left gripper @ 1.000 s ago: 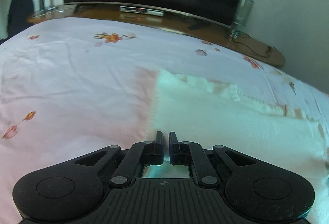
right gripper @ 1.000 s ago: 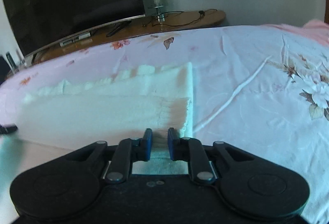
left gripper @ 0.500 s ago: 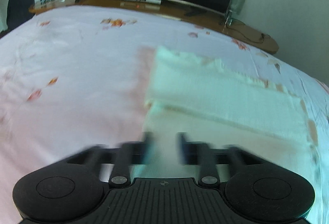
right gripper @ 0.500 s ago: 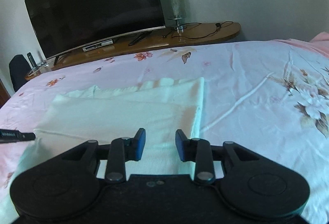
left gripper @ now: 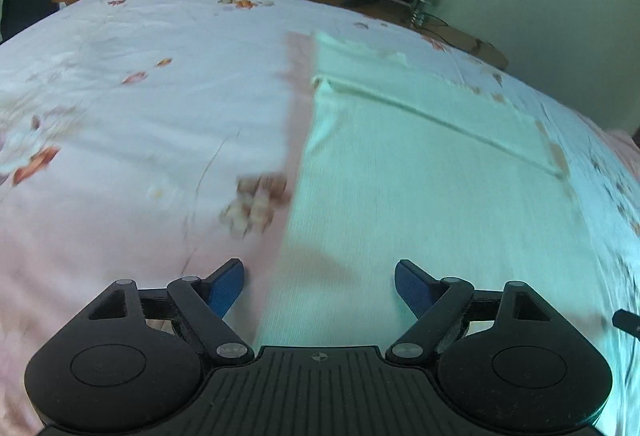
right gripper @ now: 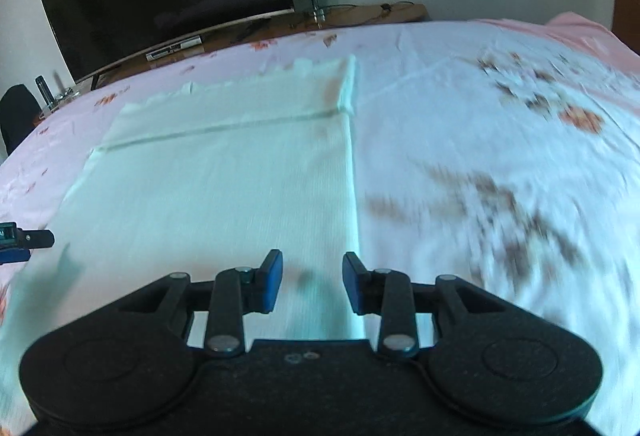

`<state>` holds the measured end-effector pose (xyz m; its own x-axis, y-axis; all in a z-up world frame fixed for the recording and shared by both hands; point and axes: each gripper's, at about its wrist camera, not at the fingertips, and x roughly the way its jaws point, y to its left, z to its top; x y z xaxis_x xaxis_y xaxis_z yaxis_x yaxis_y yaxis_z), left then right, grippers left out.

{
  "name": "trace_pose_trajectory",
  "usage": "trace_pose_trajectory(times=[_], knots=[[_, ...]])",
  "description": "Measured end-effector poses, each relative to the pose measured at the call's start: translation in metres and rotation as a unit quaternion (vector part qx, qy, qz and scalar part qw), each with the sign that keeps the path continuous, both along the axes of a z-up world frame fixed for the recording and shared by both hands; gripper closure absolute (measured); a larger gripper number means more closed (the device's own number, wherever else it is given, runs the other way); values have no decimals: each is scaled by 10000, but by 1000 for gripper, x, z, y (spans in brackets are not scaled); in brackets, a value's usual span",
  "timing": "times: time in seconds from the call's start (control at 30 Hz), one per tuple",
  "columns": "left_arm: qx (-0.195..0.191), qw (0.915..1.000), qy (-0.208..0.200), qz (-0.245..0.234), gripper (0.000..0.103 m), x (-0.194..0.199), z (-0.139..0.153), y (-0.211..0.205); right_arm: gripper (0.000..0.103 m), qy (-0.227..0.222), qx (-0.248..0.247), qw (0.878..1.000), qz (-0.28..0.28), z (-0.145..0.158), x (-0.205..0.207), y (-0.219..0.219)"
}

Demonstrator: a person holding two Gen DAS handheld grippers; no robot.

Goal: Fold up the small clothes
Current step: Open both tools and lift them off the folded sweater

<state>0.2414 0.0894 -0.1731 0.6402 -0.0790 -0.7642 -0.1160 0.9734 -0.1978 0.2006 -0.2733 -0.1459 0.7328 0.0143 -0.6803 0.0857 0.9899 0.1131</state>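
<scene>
Left wrist view, bottom centre: the left gripper (left gripper: 319, 286) hangs released, jaws spread wide over the near left edge of the pale garment (left gripper: 420, 171), and in the right wrist view the right gripper (right gripper: 312, 282) is likewise parted and empty (straddling the garment's right edge). The garment lies flat on the floral bedsheet (left gripper: 140, 107), filling mid-frame, with one fold line crossing it toward the top. Next, I judge, both should pinch matching near corners and lift evenly, so the edges meet squarely.
</scene>
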Motion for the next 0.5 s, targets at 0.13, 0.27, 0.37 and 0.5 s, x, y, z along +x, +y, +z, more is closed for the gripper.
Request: trace_pose_trajectory(times=[0.13, 0.27, 0.37, 0.5], knots=[[9, 9996, -254, -89, 21, -8, 8, -2, 68, 6, -97, 9999, 73, -2, -23, 14], [-186, 9968, -709, -315, 21, 26, 27, -28, 73, -255, -236, 9988, 332, 10, -2, 37], [-272, 9948, -701, -681, 30, 58, 23, -63, 80, -235, 137, 9988, 417, 7, 42, 50], [-89, 9961, -490, -734, 37, 94, -1, -89, 86, -308, 154, 9973, 645, -1, 87, 77]])
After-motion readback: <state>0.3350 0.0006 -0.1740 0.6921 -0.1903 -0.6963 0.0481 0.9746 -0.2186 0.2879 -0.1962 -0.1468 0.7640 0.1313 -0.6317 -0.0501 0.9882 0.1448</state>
